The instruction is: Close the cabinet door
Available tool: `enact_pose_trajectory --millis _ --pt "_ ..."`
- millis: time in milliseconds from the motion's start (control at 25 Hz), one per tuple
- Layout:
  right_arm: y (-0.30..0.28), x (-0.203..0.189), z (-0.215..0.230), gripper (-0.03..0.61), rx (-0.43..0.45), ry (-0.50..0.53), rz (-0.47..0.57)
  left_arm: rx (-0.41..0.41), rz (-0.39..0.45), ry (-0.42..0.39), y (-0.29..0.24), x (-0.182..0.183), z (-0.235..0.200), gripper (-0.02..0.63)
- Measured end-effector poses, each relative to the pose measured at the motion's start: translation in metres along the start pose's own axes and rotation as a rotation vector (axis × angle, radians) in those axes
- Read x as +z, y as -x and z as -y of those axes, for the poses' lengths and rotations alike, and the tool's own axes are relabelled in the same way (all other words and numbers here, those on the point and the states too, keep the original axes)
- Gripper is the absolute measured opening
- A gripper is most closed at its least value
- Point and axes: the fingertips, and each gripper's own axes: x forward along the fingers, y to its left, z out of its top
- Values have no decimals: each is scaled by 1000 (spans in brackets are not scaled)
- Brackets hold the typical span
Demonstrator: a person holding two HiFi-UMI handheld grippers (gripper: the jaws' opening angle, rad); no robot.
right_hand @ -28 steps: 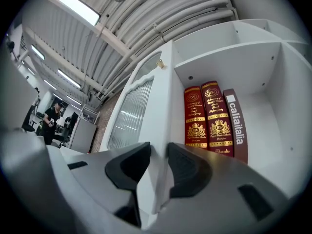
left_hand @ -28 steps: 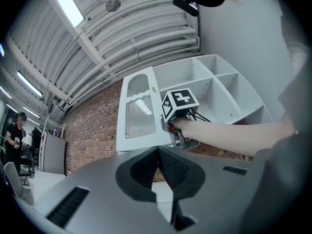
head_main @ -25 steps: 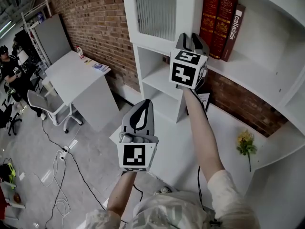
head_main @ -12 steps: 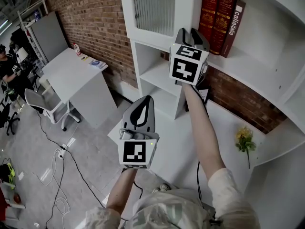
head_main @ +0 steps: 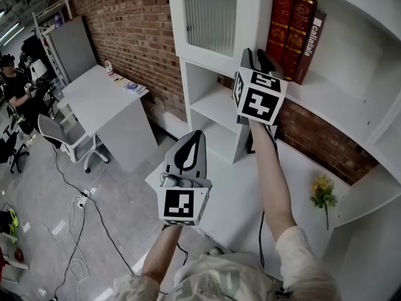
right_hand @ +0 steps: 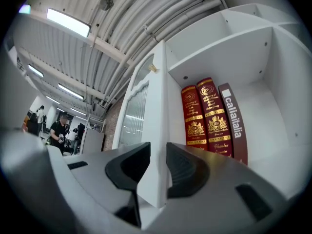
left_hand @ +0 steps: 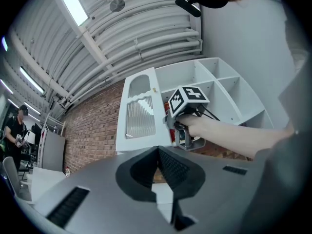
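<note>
The cabinet (head_main: 351,61) is fixed and will not give, so I think the main risk is in how I swing its door (head_main: 210,14). My right tongs (head_main: 257,55) grip only the thin free edge. If my wrist does not follow the door's arc about the hinge, the pads could twist off the white panel, or I could strain the hinge. If I push the door fully home with the tongs on that edge, the inner jaw could get pinched between the door and the frame, just beside the books (head_main: 294,33). I judge I will need to let go shortly before it shuts.

In the right gripper view the door (right_hand: 156,130) stands upright, with its ribbed glass to the left and its edge running straight down between the jaws. The right tongs (right_hand: 158,167) are about half open and clamped on that edge, one pad on each face.

My left tongs (head_main: 193,138) hang lower and well apart from the door. Their jaws (left_hand: 158,152) are pressed together on nothing.
</note>
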Motion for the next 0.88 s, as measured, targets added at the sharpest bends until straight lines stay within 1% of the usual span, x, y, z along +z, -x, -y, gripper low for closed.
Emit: enact_pose_trajectory --millis 80,120,240,400,520,640,720,800,880 --pt "18 7 -8 110 34 31 45 9 -4 -4 3 1 -2 12" --pt "28 9 -15 110 65 45 68 16 -8 0 5 0 -4 12" --pt "65 8 -45 100 194 46 129 44 -20 23 13 0 -12 12" --pt "122 -17 -83 46 392 13 146 76 16 40 27 14 -16 12" --pt "171 -50 -103 38 492 8 149 103 44 82 47 15 -17 12" --pt "212 -94 -111 35 529 17 94 127 29 109 73 -5 -19 12" --pt "235 -124 -115 34 561 6 19 145 7 104 87 -20 -21 12" --pt "256 -151 -118 32 604 9 -55 155 -33 105 97 -37 -22 12" --pt "267 -170 -115 18 612 32 -104 155 -63 109 105 -50 -20 12"
